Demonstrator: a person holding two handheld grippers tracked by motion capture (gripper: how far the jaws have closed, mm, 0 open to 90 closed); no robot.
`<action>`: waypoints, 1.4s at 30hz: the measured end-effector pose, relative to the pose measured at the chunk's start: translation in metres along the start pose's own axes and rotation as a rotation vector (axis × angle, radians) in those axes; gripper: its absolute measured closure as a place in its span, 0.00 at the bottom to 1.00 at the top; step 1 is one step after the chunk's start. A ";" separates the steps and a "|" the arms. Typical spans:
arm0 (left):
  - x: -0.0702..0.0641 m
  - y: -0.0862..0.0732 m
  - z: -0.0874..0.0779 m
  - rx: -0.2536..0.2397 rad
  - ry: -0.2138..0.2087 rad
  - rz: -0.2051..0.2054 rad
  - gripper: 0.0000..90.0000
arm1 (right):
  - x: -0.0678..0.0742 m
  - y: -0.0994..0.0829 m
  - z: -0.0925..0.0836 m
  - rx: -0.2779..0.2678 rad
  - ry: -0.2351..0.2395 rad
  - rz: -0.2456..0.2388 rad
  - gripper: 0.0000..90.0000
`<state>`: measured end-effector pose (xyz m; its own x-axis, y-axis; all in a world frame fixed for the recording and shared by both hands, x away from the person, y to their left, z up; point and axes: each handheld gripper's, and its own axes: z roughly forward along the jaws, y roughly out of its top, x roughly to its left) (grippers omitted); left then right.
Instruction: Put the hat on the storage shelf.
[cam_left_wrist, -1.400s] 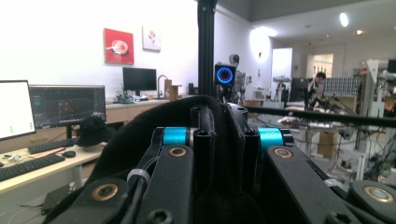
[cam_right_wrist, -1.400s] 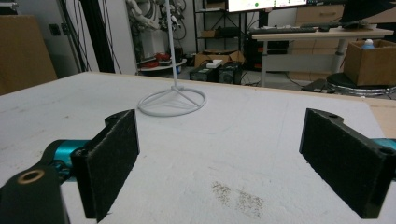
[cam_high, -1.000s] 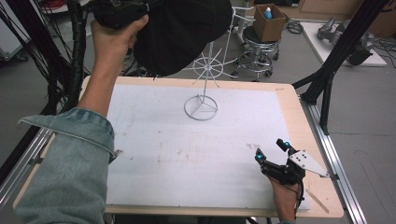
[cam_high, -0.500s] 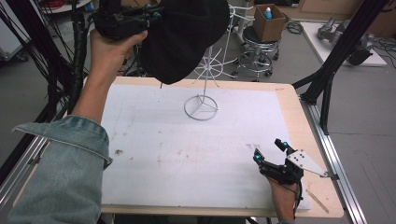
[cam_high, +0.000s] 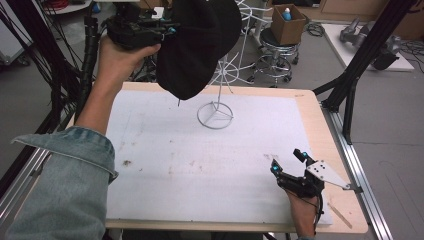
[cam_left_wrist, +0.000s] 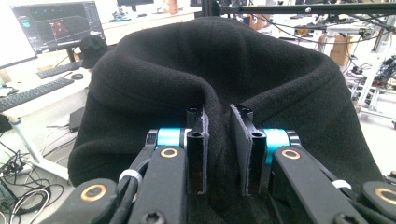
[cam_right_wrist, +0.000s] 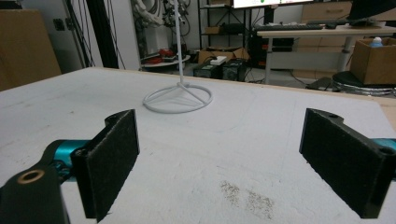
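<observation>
The left claw (cam_high: 167, 31) has a fold of the black hat (cam_high: 200, 45) between its pads, its jaws just easing apart, with the hat draped over the wire stand (cam_high: 216, 107) (placing looks nearly done). The right claw (cam_high: 289, 163) rests released on the surface (cam_high: 200, 165); withdrawal remains.

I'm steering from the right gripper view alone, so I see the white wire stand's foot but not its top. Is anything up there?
Observer: A black hat hangs in front of the top of the stand. I cannot tell whether it rests on the wire.
Operator: What is holding it?
Observer: The left tool, raised in the person's hand, has a fold of the hat between its pads. Its jaws have just been opening a little.
</observation>
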<state>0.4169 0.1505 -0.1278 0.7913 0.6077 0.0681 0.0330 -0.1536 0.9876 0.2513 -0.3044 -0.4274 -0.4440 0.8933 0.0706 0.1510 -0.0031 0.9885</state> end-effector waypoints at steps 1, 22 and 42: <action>0.001 -0.003 0.000 0.000 -0.001 -0.001 0.84 | 0.000 0.000 0.000 -0.001 0.000 0.002 0.12; 0.007 -0.033 0.014 0.026 0.000 -0.022 0.80 | 0.000 0.000 0.002 0.000 -0.002 0.005 0.12; 0.015 -0.043 0.013 0.008 0.033 -0.057 0.65 | 0.000 0.000 0.002 -0.001 -0.002 0.004 0.12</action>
<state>0.4354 0.1566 -0.1715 0.7676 0.6407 0.0164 0.0825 -0.1242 0.9888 0.2526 -0.3034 -0.4279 -0.4417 0.8941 0.0742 0.1515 -0.0071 0.9884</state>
